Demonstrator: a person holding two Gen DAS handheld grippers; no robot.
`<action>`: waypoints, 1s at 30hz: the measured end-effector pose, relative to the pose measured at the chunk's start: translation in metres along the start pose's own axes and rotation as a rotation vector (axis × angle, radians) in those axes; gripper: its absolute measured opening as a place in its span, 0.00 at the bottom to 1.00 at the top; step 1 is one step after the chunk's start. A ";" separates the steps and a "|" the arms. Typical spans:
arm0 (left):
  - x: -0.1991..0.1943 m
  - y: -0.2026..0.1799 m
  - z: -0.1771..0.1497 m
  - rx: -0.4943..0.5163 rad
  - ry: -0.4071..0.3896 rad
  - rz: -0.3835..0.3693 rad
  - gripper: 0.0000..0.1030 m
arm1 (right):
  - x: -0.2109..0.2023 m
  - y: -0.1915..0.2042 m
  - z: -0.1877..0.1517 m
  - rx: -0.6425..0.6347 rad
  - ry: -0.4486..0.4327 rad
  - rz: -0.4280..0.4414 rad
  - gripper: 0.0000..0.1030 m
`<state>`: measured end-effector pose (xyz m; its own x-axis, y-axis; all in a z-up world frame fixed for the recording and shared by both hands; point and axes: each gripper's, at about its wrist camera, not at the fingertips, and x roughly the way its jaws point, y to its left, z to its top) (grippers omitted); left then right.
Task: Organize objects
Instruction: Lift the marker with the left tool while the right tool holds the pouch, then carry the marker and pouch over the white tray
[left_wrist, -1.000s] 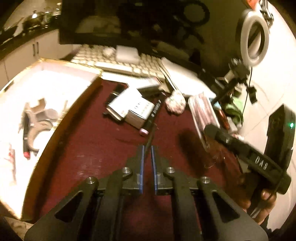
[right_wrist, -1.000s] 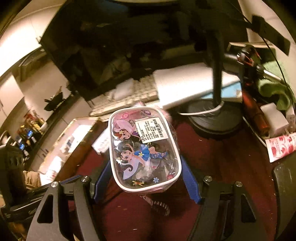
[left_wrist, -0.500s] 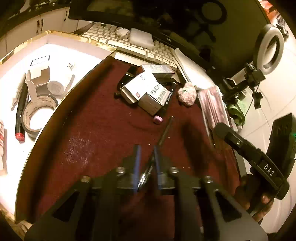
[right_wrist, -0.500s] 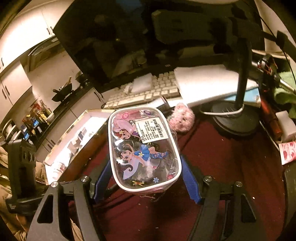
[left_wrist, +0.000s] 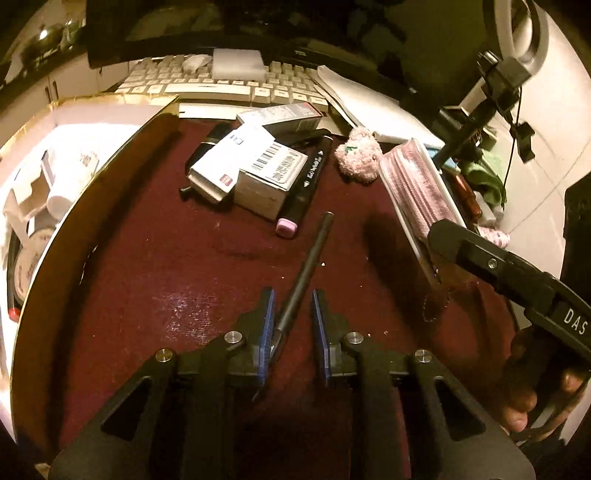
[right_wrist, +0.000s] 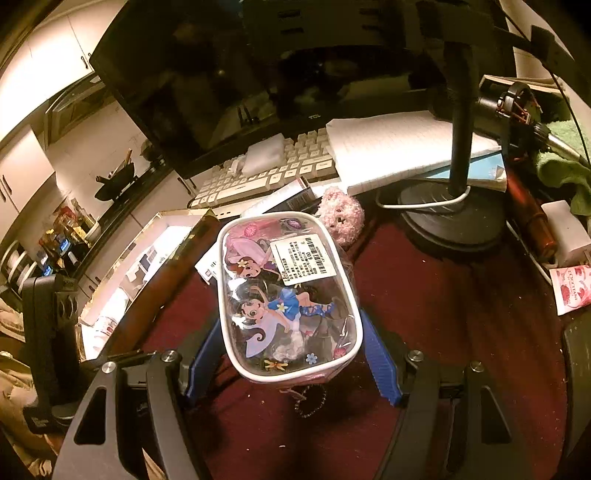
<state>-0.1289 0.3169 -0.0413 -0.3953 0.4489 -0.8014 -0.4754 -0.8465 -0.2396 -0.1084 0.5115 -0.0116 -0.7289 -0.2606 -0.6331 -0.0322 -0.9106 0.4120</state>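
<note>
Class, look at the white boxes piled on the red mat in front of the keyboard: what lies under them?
Under the white boxes a black pen-like object pokes out at the left, and a black marker with a pink cap lies against their right side. Anything else beneath is covered.

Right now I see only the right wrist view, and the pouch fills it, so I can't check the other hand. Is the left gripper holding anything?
Observer: No. The left gripper has just been opening, and a black pen lies loose between its jaws.
Operator: What is beyond the pen's tip?
Observer: A marker with a pink cap, lying against stacked white boxes.
Operator: Anything in the tray on the left?
Observer: A tape roll lies inside the tray.
</note>
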 end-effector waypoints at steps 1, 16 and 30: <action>0.000 -0.003 -0.001 0.020 0.005 0.007 0.18 | 0.000 -0.001 -0.001 0.005 0.001 -0.001 0.69; -0.033 0.004 -0.001 0.099 -0.071 0.091 0.08 | -0.008 0.000 0.003 -0.020 -0.021 -0.021 0.69; -0.094 0.054 -0.014 -0.145 -0.238 0.083 0.08 | 0.007 0.035 0.003 -0.054 0.037 0.083 0.69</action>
<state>-0.1067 0.2246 0.0140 -0.6098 0.4168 -0.6741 -0.3233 -0.9074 -0.2685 -0.1170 0.4784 0.0006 -0.7017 -0.3464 -0.6226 0.0650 -0.9013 0.4282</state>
